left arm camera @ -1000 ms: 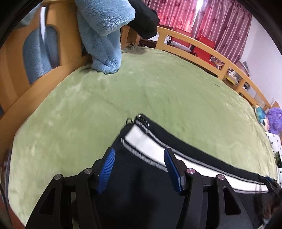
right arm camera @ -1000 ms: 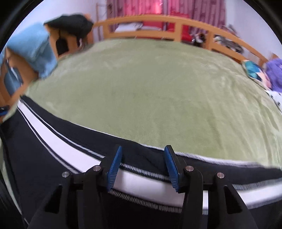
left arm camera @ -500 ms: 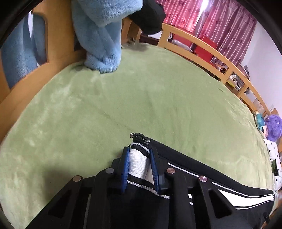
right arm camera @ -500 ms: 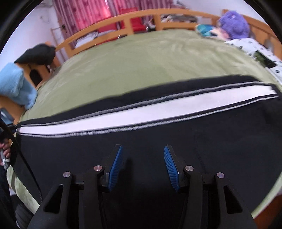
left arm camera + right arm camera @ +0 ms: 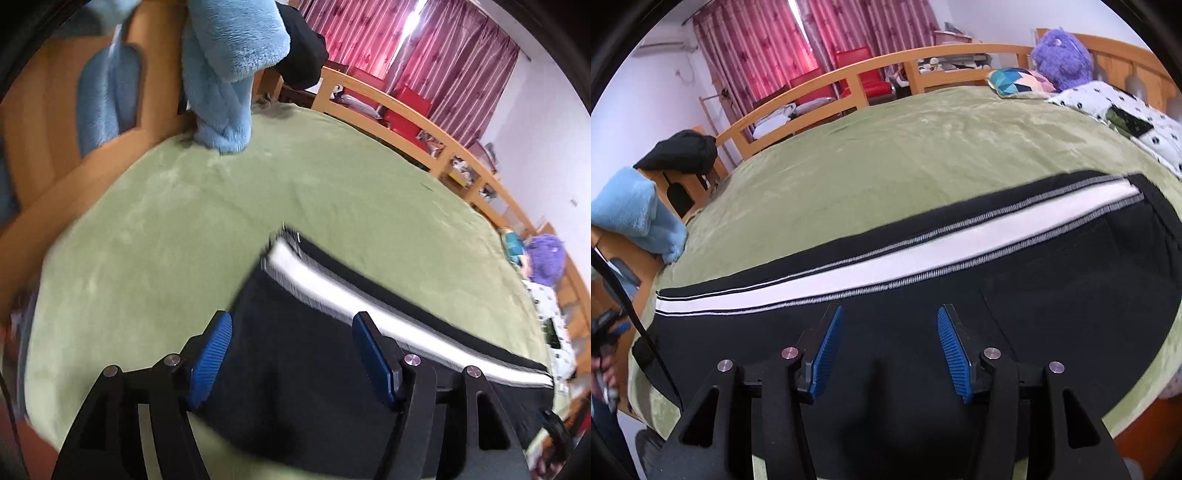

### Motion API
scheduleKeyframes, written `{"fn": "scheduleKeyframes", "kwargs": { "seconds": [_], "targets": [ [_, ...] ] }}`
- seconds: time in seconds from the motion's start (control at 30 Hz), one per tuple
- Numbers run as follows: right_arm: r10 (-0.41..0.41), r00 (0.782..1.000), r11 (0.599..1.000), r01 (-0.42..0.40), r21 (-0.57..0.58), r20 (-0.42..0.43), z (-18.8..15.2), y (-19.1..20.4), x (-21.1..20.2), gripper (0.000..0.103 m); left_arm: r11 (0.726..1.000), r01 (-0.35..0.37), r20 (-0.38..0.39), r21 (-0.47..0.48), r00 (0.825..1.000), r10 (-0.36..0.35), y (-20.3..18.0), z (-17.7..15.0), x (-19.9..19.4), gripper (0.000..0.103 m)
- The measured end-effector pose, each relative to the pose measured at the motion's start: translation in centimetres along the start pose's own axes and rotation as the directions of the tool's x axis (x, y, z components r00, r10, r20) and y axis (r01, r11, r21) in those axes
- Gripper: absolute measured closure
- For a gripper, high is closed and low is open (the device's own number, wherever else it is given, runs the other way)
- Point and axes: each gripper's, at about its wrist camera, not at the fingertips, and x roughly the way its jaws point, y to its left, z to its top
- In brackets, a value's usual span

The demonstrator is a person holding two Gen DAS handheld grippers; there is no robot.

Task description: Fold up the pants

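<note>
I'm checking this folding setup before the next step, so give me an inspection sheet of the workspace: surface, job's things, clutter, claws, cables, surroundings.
Surface: green blanket covering the bed, lightly rumpled.
Job's things: black pants with a white side stripe lie stretched lengthwise along the near edge.
Clutter: blue fleece and dark garment draped on the footboard; purple plush toy, patterned cushion and spotted bedding at the far end.
Claws: left claw has just opened, nothing pinched; right claw open above the pants.
Cables: dark strap or cord at the right view's left edge; kind unclear.
Surroundings: wooden bed rail, red curtains, red chairs.
</note>
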Motion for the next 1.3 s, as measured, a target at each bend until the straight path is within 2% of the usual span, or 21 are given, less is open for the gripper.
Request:
{"fn": "scheduleKeyframes", "kwargs": {
  "seconds": [0.07, 0.17, 0.3, 0.37, 0.47, 0.5, 0.53, 0.6, 0.67, 0.77, 0.87, 0.93, 0.97, 1.0, 1.03, 1.17, 1.23, 1.3],
  "targets": [
    [0.005, 1.0, 1.0, -0.005, 0.014, -0.007, -0.9, -0.1, -0.1, 0.05, 1.0, 0.004, -0.016, -0.027, 1.0, -0.004, 1.0, -2.3, -1.2, 0.037],
    [0.004, 1.0, 1.0, -0.003, 0.016, -0.029, -2.1, -0.1, -0.3, 0.05, 0.998, -0.021, -0.005, -0.056, 1.0, 0.02, 2.3, -4.1, -1.5, 0.039],
    [0.006, 1.0, 0.999, -0.005, 0.046, -0.025, -3.3, -0.3, -1.2, 0.05, 0.994, -0.015, -0.013, -0.107, 1.0, 0.014, 3.6, -4.3, 0.1, 0.043],
    [0.005, 1.0, 0.999, -0.004, 0.049, -0.021, -3.6, -0.4, -1.8, 0.05, 0.987, -0.022, -0.025, -0.159, 1.0, 0.018, 4.4, -4.2, 1.4, 0.054],
    [-0.024, 1.0, 0.999, 0.024, 0.039, -0.009, -4.0, -0.3, -2.9, 0.05, 0.969, 0.018, -0.039, -0.245, 0.999, -0.028, 5.7, -4.1, 3.4, 0.084],
    [-0.026, 1.0, 0.999, 0.026, 0.04, -0.007, -4.1, -0.3, -3.1, 0.05, 0.966, 0.026, -0.051, -0.258, 0.998, -0.041, 5.9, -3.9, 4.0, 0.098],
    [-0.032, 0.999, 0.998, 0.032, 0.045, -0.004, -4.3, -0.4, -3.5, 0.05, 0.963, 0.005, -0.083, -0.271, 0.996, -0.028, 6.1, -3.7, 4.3, 0.097],
    [-0.046, 0.999, 0.997, 0.045, 0.056, -0.001, -4.7, -0.5, -4.1, 0.05, 0.941, 0.059, -0.031, -0.334, 0.997, -0.074, 7.2, -3.7, 2.7, 0.098],
    [-0.066, 0.998, 0.995, 0.065, 0.071, 0.009, -4.9, -0.8, -4.9, 0.05, 0.946, 0.072, -0.022, -0.317, 0.996, -0.083, 7.4, -3.6, 1.4, 0.098],
    [-0.073, 0.996, 0.993, 0.068, 0.094, 0.05, -5.1, -1.3, -6.2, 0.049, 0.957, 0.019, -0.05, -0.29, 0.998, -0.035, 7.2, -4.5, 1.4, 0.098],
    [-0.088, 0.995, 0.991, 0.084, 0.101, 0.039, -5.3, -2.0, -6.3, 0.048, 0.963, -0.019, -0.081, -0.267, 0.997, -0.003, 7.3, -5.3, 2.6, 0.095],
    [-0.11, 0.994, 0.989, 0.107, 0.106, 0.021, -5.6, -2.5, -6.3, 0.048, 0.955, -0.03, -0.107, -0.294, 0.994, -0.002, 7.8, -5.5, 3.2, 0.084],
    [-0.109, 0.994, 0.988, 0.106, 0.113, 0.018, -5.8, -2.9, -6.4, 0.047, 0.951, -0.059, -0.127, -0.302, 0.992, 0.022, 8.0, -5.6, 3.3, 0.076],
    [-0.111, 0.994, 0.986, 0.109, 0.123, 0.014, -5.9, -3.4, -6.4, 0.045, 0.948, -0.091, -0.137, -0.307, 0.989, 0.05, 8.1, -5.6, 3.3, 0.054],
    [-0.114, 0.993, 0.985, 0.112, 0.133, 0.011, -6.0, -3.7, -6.4, 0.041, 0.946, -0.092, -0.123, -0.311, 0.991, 0.056, 8.2, -5.7, 3.1, 0.049],
    [-0.115, 0.993, 0.974, 0.114, 0.198, -0.006, -6.3, -5.6, -5.8, 0.04, 0.944, -0.054, -0.092, -0.327, 0.995, 0.025, 7.9, -5.8, 3.6, 0.04],
    [-0.117, 0.993, 0.971, 0.118, 0.209, -0.018, -6.8, -6.3, -5.0, 0.039, 0.938, -0.077, -0.097, -0.339, 0.994, 0.046, 7.7, -5.9, 4.5, 0.04],
    [-0.165, 0.985, 0.968, 0.172, 0.183, -0.055, -7.2, -6.6, -3.3, 0.039, 0.935, -0.083, -0.086, -0.345, 0.995, 0.056, 7.2, -5.5, 5.1, 0.041]
  ]
}}
